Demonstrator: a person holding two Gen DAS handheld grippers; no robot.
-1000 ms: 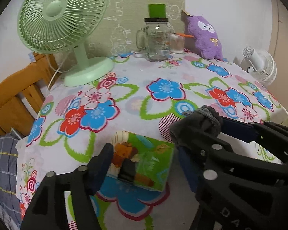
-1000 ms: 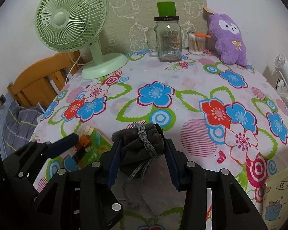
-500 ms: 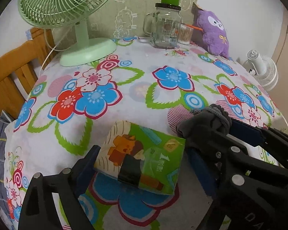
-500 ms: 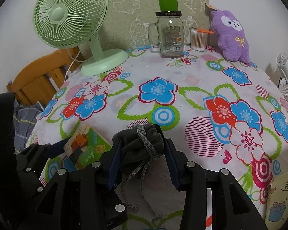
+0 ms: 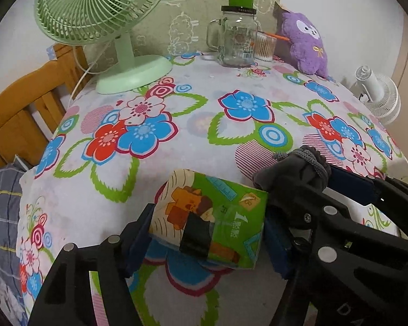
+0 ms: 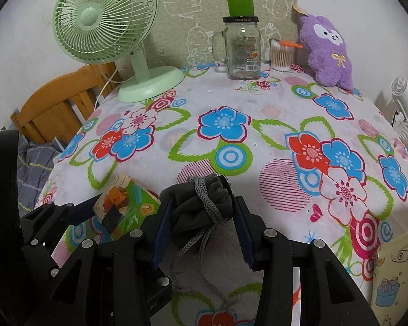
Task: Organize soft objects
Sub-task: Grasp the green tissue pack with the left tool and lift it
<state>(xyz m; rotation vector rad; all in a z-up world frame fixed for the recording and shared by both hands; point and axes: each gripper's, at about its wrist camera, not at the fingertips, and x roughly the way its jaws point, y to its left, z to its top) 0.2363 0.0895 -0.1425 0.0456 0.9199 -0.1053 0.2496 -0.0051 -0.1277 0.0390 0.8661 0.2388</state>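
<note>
Both grippers are loaded: the left gripper (image 5: 208,231) clamps a green cartoon-printed soft tissue pack (image 5: 209,217) above the floral tablecloth's (image 5: 176,125) near edge, the right gripper (image 6: 201,217) pinches a grey drawstring fabric pouch (image 6: 201,203). Carry level, squeezing gently.

White wall (image 6: 27,13) behind wooden chair (image 6: 59,100).
</note>
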